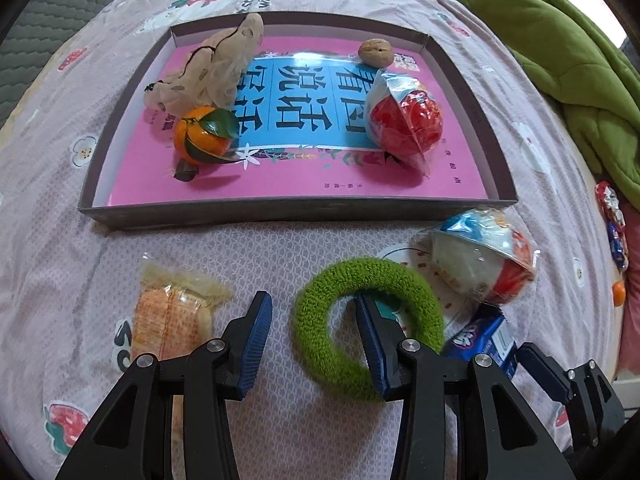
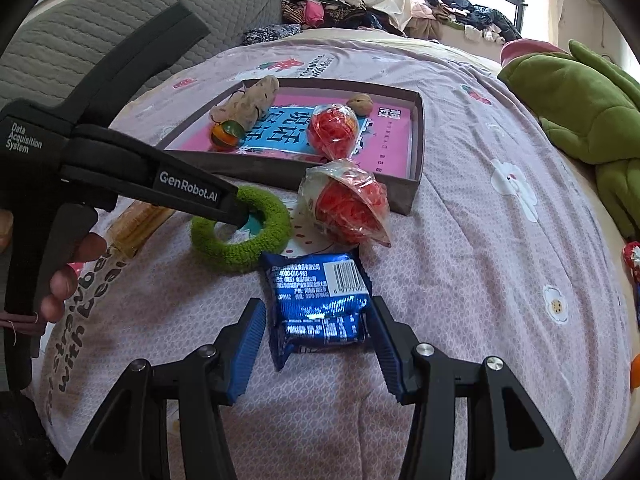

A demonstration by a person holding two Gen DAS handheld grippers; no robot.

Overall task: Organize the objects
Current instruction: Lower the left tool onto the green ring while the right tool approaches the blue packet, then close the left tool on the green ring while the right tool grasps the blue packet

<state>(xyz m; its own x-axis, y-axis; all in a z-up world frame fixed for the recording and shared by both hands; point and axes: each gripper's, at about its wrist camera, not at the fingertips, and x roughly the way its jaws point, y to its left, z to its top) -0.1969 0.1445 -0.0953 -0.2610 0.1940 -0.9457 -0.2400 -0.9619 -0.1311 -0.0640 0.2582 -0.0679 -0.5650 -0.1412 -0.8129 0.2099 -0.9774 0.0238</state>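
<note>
A shallow brown box [image 1: 296, 209] [image 2: 256, 165] lined with a pink book holds a beige mesh pouch [image 1: 216, 66], a tangerine [image 1: 206, 136], a walnut [image 1: 376, 53] and a wrapped red ball [image 1: 406, 120]. My left gripper [image 1: 314, 334] is open; its right finger sits inside a fuzzy green ring [image 1: 320, 332] [image 2: 244, 250], straddling the ring's left side. My right gripper [image 2: 318, 346] is open, straddling a blue snack packet [image 2: 320, 300] [image 1: 486, 338] on the bed. A second wrapped red and white ball [image 1: 480, 264] [image 2: 348, 208] lies beside the box.
A clear-wrapped yellow snack [image 1: 168, 324] [image 2: 136, 224] lies left of my left gripper. A green plush [image 1: 568, 56] [image 2: 580, 120] sits at the right. Small sweets [image 1: 612, 224] lie at the bed's right edge. A grey quilted cushion [image 2: 132, 24] stands at the back left.
</note>
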